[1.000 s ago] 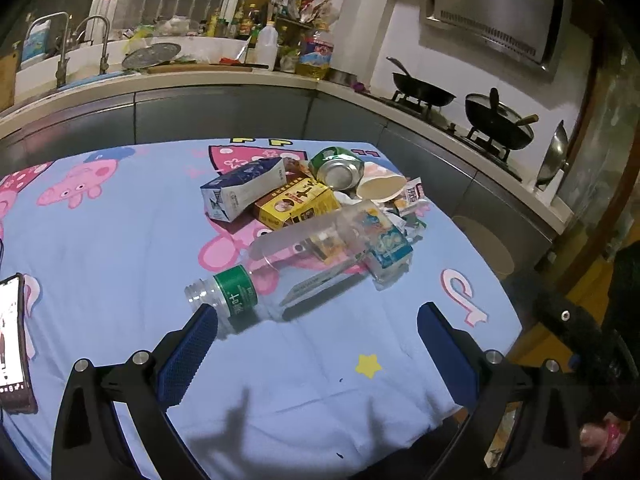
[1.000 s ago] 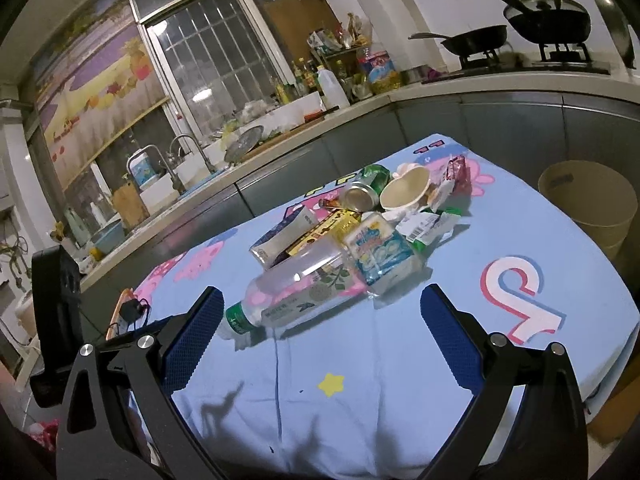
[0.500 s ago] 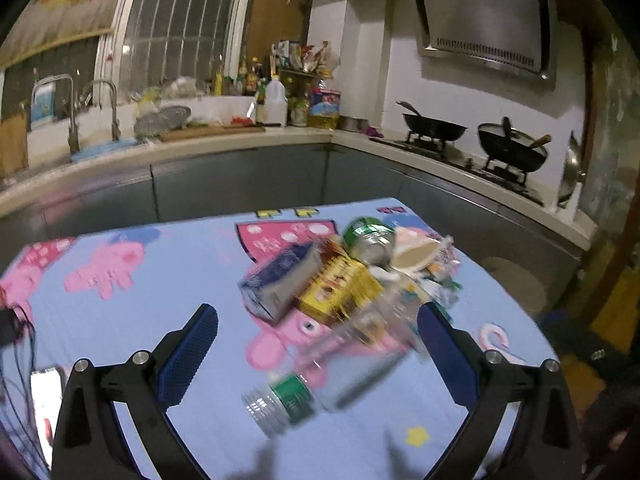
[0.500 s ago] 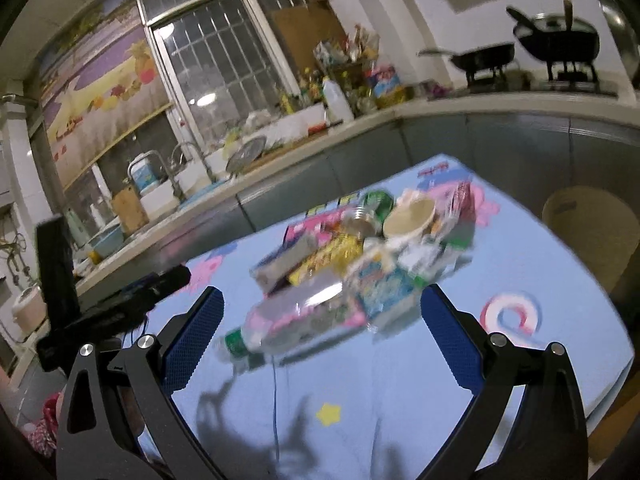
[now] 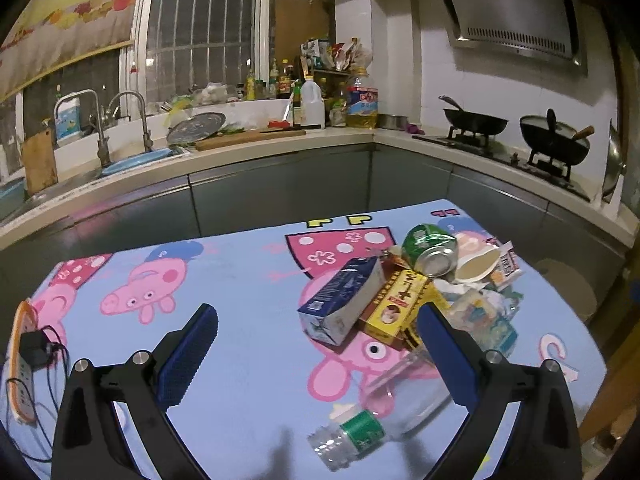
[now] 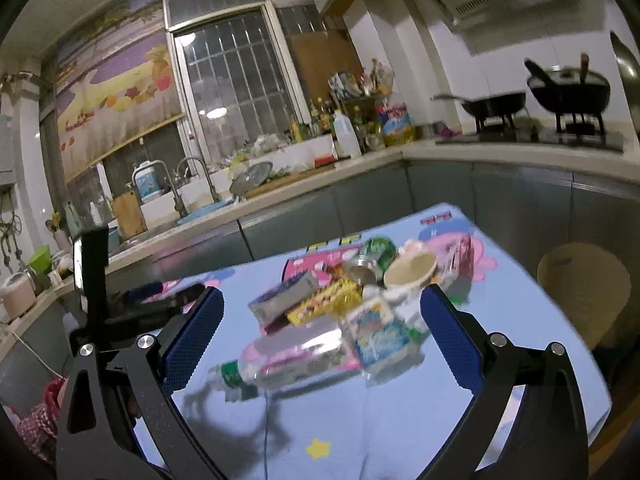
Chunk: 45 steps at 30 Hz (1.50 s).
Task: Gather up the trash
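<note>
A heap of trash lies on the blue cartoon tablecloth: a clear plastic bottle with a green label, a blue-white carton, a yellow box, a green can, a paper cup and wrappers. The same heap shows in the right wrist view, with the bottle, the carton, the can and the cup. My left gripper is open and empty, above and before the heap. My right gripper is open and empty, raised above the bottle.
A beige waste bin stands on the floor to the right of the table. A power strip with a plug lies at the table's left edge. Kitchen counters with a sink and stove surround the table.
Both grippers have risen and tilted up, so the heap sits lower and farther in both views. Both stay open and empty. The trash has not moved.
</note>
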Available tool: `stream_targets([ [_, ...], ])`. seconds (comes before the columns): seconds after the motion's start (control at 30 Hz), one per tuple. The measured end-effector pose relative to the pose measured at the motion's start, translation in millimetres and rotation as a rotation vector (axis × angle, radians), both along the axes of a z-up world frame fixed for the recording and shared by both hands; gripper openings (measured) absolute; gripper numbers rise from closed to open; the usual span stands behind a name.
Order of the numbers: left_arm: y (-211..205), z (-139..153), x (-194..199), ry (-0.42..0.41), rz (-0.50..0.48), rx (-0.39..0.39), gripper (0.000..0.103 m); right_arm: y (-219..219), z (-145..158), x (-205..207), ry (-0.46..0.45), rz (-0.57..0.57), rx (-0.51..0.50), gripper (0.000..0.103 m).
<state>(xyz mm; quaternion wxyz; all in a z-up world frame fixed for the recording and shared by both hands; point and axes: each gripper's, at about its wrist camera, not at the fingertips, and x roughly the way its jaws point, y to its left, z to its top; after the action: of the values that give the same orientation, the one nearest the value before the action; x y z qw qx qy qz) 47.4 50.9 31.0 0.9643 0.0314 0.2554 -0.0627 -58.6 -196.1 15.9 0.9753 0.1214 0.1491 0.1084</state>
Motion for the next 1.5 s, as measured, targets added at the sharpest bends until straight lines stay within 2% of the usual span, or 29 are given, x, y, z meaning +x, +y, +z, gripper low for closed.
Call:
stream_targets([
  [0.23, 4, -3, 7, 0.017, 0.024, 0.012, 0.099, -5, 15, 1, -0.049, -0.018, 0.000, 0.097],
  [0.57, 6, -11, 11, 0.037, 0.039, 0.017, 0.099, -6, -3, 4, 0.012, -0.027, 0.012, 0.097],
  [0.77, 9, -18, 14, 0.052, 0.050, 0.025, 0.099, -7, -10, 9, 0.040, -0.031, 0.001, 0.089],
  [1.07, 12, -28, 18, 0.073, 0.064, 0.033, 0.099, -8, -21, 15, 0.075, -0.029, 0.006, 0.089],
  [1.5, 13, -25, 12, 0.014, 0.052, 0.007, 0.099, -5, -26, 22, 0.089, -0.018, -0.001, 0.086],
])
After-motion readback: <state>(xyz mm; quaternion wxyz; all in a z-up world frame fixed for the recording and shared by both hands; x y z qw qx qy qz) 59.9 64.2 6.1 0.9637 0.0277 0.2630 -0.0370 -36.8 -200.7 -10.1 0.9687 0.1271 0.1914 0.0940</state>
